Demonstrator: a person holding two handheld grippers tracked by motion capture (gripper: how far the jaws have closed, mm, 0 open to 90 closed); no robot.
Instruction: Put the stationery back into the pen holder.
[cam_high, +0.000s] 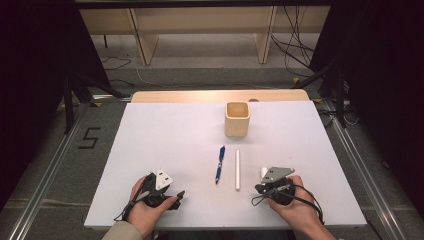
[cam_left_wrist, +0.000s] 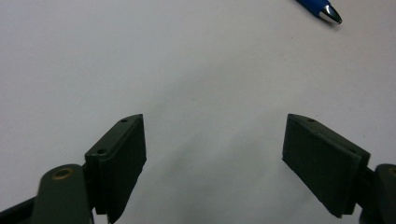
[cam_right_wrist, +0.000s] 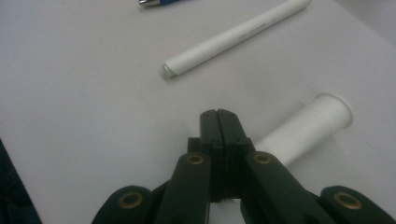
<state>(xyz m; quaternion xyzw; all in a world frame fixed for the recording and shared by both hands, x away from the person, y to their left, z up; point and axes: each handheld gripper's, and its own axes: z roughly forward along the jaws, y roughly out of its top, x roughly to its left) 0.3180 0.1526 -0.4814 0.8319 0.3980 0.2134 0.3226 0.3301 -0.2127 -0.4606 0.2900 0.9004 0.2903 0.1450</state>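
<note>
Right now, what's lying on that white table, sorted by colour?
Blue: 1, the pen
White: 2, the long stick and the short flanged tube
Wood-coloured: 1, the square cup
Total: 4

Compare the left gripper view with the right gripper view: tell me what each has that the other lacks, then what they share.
Left gripper view alone: the left gripper, its jaws standing wide apart over bare white tabletop, nothing between them.

Right gripper view alone: the right gripper, jaws pressed together with nothing held; a long white pen lying flat ahead of it; and a short white tube with a flared rim lying just beyond the jaws, partly behind them.

Both: the white tabletop and the silver-tipped end of the blue pen at the upper edge.
</note>
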